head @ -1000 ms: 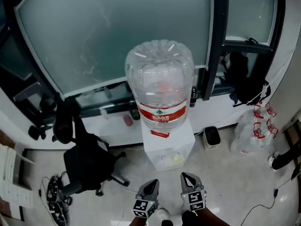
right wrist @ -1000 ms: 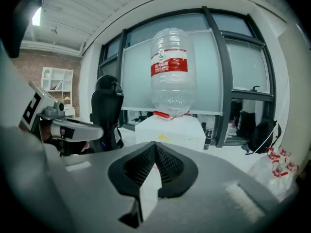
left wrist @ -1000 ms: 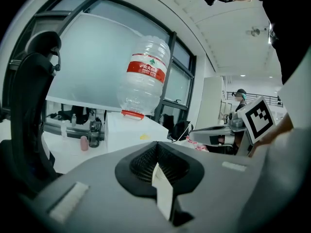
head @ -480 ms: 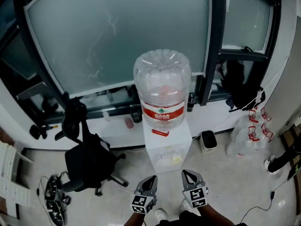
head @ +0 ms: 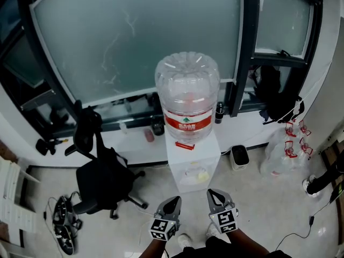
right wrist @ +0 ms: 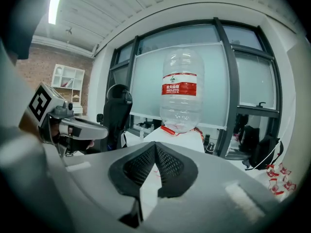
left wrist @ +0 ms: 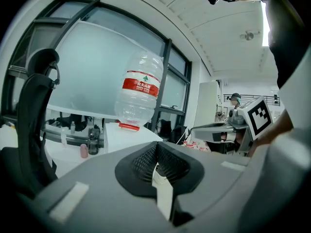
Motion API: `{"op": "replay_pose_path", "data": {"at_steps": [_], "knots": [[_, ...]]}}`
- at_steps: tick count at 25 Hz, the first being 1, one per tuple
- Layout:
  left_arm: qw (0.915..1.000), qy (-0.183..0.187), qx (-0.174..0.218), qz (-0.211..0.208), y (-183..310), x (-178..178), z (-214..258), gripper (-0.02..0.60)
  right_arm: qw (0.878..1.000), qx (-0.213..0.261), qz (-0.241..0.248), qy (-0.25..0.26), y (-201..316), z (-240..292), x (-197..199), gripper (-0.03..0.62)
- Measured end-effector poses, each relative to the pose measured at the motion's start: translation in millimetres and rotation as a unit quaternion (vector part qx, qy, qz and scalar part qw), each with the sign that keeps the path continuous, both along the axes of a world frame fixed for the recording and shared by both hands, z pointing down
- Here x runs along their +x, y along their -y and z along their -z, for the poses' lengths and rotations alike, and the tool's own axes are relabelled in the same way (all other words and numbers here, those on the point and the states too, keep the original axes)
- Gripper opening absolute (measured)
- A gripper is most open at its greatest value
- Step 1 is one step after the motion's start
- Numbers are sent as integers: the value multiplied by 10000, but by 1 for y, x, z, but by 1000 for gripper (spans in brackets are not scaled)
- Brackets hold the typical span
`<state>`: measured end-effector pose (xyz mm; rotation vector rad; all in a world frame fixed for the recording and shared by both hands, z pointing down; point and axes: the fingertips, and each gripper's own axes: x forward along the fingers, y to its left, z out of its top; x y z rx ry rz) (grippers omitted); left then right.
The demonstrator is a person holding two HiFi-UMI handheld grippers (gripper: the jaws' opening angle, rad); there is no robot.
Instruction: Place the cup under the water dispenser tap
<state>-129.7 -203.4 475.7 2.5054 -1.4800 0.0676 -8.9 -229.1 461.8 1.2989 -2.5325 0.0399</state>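
- The cup cannot be picked out for certain in any view. A pale yellowish shape (head: 200,175) sits in the recess on the front of the water dispenser (head: 189,157), straight ahead of both grippers, but it is too small to tell what it is.
- The dispenser is a white cabinet on the floor, ahead of the two grippers and roughly midway between them, apart from both.
- A large clear bottle (head: 187,98) with a red label stands upside down on top of it and looks nearly empty.
- The left gripper (head: 173,202) has its jaws closed tip to tip, with nothing between them. It points toward the dispenser.
- The right gripper (head: 217,196) is just beside the left one. Its jaws are also pressed together and empty, and it points the same way.
- Each gripper carries its marker cube at the rear, over the person's hand.
- A black office chair (head: 105,176) stands ahead and to the left of the left gripper, near the dispenser's left side.
- Cables (head: 62,233) lie tangled on the floor farther left of that gripper.
- A small dark bin (head: 240,156) stands ahead and to the right of the right gripper, beside the dispenser.
- White bags with red marks (head: 282,155) lie farther right.
- A frosted window (head: 134,36) rises behind the dispenser, with small bottles on its sill.
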Motion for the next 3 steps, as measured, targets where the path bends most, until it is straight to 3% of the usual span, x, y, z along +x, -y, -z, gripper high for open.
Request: {"op": "replay_pose_path", "data": {"at_steps": [3], "knots": [[10000, 36, 14, -8, -1, -1, 0, 15, 10000, 39, 2, -18, 2, 1, 1, 2]]}}
